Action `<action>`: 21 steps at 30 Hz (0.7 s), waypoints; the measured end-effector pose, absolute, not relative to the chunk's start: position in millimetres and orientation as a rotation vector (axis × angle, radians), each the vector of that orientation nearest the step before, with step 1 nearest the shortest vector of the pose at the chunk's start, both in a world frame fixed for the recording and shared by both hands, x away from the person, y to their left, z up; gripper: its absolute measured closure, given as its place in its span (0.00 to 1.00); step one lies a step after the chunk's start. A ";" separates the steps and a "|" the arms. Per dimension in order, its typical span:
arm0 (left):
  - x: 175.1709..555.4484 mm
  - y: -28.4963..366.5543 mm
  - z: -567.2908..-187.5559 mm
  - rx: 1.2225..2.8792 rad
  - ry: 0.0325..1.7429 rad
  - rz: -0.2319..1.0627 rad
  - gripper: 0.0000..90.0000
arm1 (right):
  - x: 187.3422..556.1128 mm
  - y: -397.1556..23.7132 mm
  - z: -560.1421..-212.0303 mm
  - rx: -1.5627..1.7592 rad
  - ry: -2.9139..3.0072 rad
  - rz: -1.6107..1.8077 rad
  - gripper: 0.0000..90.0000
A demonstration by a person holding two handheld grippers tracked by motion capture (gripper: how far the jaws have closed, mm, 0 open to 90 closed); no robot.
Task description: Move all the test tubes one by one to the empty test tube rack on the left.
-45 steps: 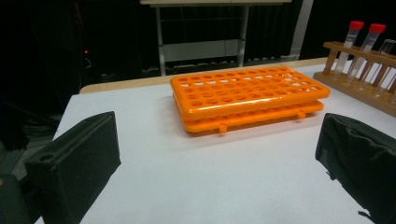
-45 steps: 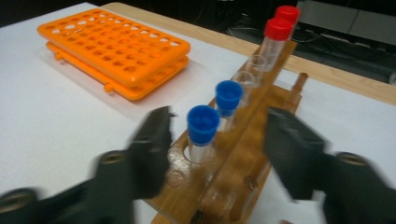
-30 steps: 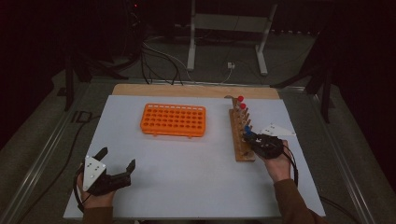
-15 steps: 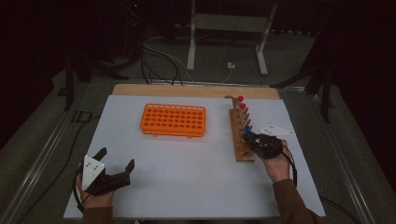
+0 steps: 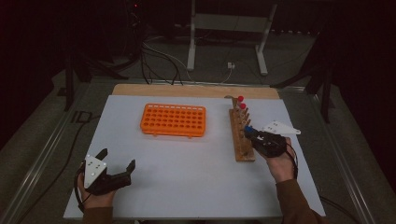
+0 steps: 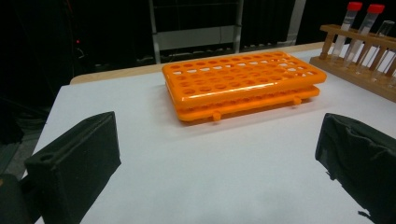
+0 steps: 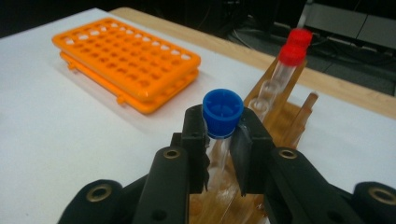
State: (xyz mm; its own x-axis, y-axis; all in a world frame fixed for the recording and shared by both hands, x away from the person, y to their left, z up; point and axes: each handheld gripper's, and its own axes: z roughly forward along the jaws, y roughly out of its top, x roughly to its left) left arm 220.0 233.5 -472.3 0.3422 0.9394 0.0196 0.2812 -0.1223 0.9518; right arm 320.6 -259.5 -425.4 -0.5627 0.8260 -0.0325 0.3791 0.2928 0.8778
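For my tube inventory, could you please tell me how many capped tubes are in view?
3: two red-capped tubes at the wooden rack's far end, one blue-capped tube in the right gripper.

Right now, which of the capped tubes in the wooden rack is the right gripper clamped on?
The blue-capped tube: the right gripper is shut on it just below the cap. The two red-capped tubes stand untouched farther along the wooden rack.

A lab bench in a dark room: an orange tube rack (image 5: 173,120) sits at the centre of a white table (image 5: 196,186), a wooden rack (image 5: 241,135) with capped tubes (image 6: 348,25) to its right; cables (image 5: 159,60) and a metal stand (image 5: 226,28) fill the floor at the top of the frame
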 end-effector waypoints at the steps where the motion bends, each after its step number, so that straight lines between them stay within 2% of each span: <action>1: 220.0 233.5 -472.3 1.621 1.119 0.839 0.01 | 320.1 -260.0 -422.4 1.073 2.075 1.216 0.85; 8: 220.4 231.2 -470.9 1.634 1.095 0.813 0.01 | 315.7 -266.1 -403.6 1.060 2.045 1.257 0.85; 21: 238.1 201.7 -444.6 1.610 1.013 0.679 0.02 | 313.0 -269.6 -386.1 1.045 2.039 1.343 0.85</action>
